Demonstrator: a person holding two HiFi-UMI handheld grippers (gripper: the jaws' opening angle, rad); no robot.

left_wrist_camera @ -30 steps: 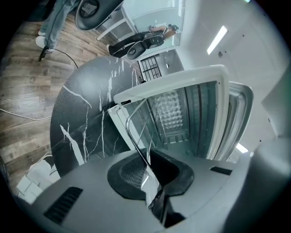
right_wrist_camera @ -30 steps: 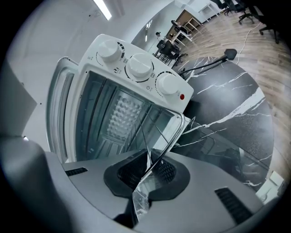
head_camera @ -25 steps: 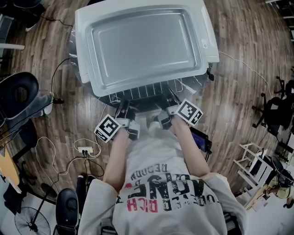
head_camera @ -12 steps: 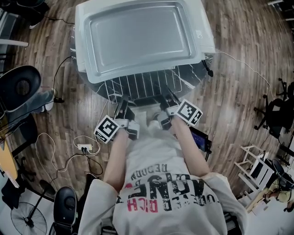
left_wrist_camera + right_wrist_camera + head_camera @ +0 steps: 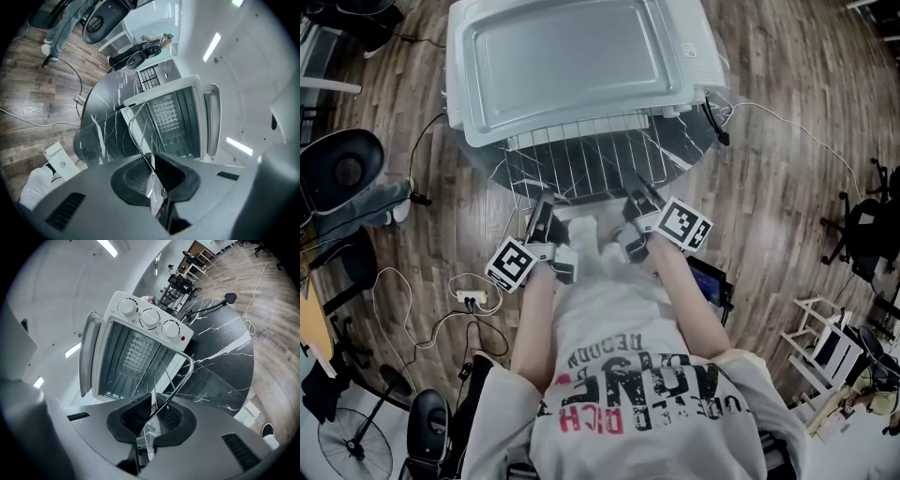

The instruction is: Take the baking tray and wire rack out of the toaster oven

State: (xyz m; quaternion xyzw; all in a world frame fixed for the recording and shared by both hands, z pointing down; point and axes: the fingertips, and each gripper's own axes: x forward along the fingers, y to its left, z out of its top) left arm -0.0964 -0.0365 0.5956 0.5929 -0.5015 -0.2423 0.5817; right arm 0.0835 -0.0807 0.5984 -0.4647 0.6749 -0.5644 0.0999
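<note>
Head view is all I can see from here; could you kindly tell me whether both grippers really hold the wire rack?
Observer: Yes. The left gripper view shows the left gripper shut on the front wire of the wire rack.
Operator: Thank you. And the right one?
Observer: The right gripper pinches that same wire, beside its rounded corner.
Operator: Is the oven's door open?
Observer: Yes, the door of the toaster oven is swung open, and the rack's wires run out of the cavity.
</note>
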